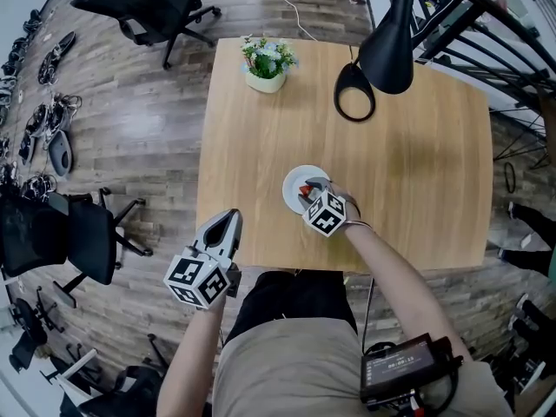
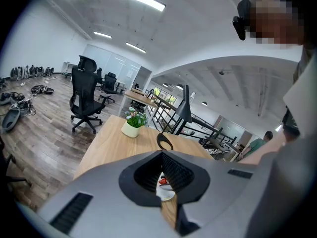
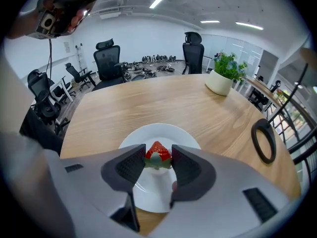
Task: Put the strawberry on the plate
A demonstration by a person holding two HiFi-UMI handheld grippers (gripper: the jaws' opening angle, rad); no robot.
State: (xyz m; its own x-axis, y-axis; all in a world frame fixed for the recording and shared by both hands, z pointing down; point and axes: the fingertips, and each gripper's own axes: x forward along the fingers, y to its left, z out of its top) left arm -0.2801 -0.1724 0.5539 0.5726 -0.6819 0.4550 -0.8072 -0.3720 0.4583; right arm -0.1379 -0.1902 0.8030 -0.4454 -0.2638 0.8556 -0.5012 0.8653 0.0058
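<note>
A red strawberry (image 3: 157, 152) with green leaves sits between the jaws of my right gripper (image 3: 157, 158), both pads touching it, just above a white plate (image 3: 148, 195). In the head view the right gripper (image 1: 310, 195) hovers over the plate (image 1: 293, 182) near the table's front edge, the strawberry (image 1: 311, 189) showing red at its tip. My left gripper (image 1: 231, 219) hangs off the table's front left edge, jaws together and empty. Through its narrow slit the left gripper (image 2: 161, 155) sees the plate (image 2: 166, 193) and the strawberry (image 2: 162, 181).
A potted plant (image 1: 268, 63) stands at the back left of the wooden table (image 1: 417, 172). A black desk lamp (image 1: 387, 42) with a ring base (image 1: 354, 92) stands at the back right. Office chairs (image 1: 152, 7) stand on the floor to the left.
</note>
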